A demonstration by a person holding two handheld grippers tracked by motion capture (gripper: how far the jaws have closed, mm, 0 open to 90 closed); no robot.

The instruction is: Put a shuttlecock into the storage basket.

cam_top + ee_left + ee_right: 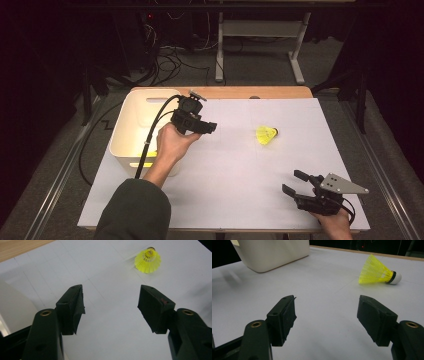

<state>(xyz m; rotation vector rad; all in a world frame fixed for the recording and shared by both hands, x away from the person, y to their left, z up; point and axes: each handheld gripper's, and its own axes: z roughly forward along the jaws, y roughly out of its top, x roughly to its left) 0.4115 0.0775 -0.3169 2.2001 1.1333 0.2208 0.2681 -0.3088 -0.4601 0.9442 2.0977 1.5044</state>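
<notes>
A yellow shuttlecock is lying on its side on the white table, right of centre and well apart from the white bin at the left edge, and it is being faced by both tools. The left gripper is being held just beside the bin's right wall with its jaws standing wide apart and nothing between them, pointed across the sheet toward the shuttlecock, which suggests a reach for it is being prepared. The right gripper is being rested low near the front right corner, its jaws likewise spread and empty, apparently kept out of the way. In the right gripper view the shuttlecock is being shown side-on, so its white cork tip and dark band are made plain, while in the left gripper view the shuttlecock is being seen skirt-first. A yellow item inside the bin is being revealed by the high view alone.
</notes>
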